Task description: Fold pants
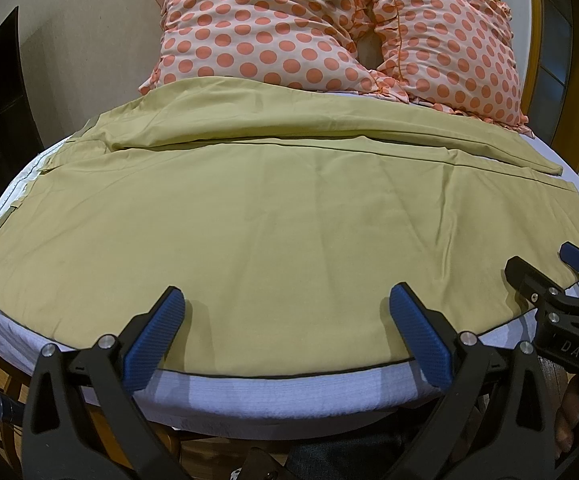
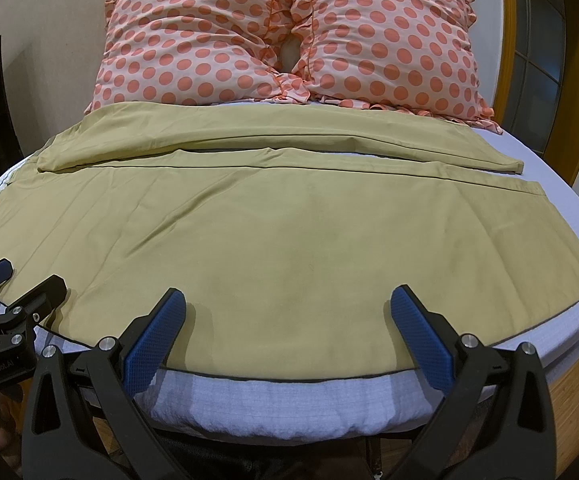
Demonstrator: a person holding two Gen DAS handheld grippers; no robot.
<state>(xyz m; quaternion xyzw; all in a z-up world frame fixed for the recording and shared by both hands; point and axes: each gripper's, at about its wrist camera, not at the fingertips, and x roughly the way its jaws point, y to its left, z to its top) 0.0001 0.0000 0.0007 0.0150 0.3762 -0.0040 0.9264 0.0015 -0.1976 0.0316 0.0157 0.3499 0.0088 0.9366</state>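
Olive-tan pants (image 1: 273, 216) lie spread flat across the bed, legs running left to right; they also show in the right wrist view (image 2: 289, 232). The far leg is a narrower band, the near leg reaches the bed's front edge. My left gripper (image 1: 285, 304) is open, its blue pads just above the near hem, holding nothing. My right gripper (image 2: 287, 304) is open over the same near hem, further right, and empty. Each gripper appears at the edge of the other's view.
Two orange polka-dot pillows (image 1: 329, 28) lean at the head of the bed, touching the pants' far edge. The white mattress (image 2: 289, 404) edge curves just below the grippers. Wooden bed frame (image 2: 569, 392) and a door (image 2: 537, 60) stand to the right.
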